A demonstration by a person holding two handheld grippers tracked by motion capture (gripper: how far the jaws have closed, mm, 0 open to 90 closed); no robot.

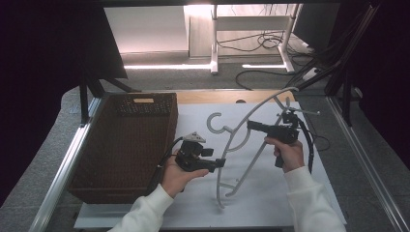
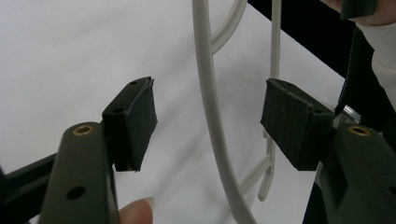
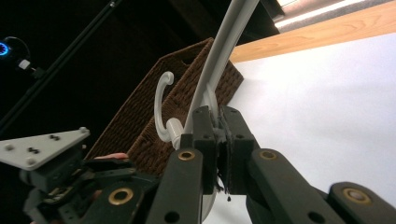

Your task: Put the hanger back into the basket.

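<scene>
I see a white hanger (image 1: 244, 145) on the white sheet (image 1: 270, 198), tipped up off it. My right gripper (image 1: 251, 125), at 3 o'clock, has its jaws squeezed tight on the hanger's curved bar. My left gripper (image 1: 221, 163) has its jaws wide, with the bar between them, not touching. A brown basket (image 1: 125, 145) sits at 9 o'clock.
</scene>
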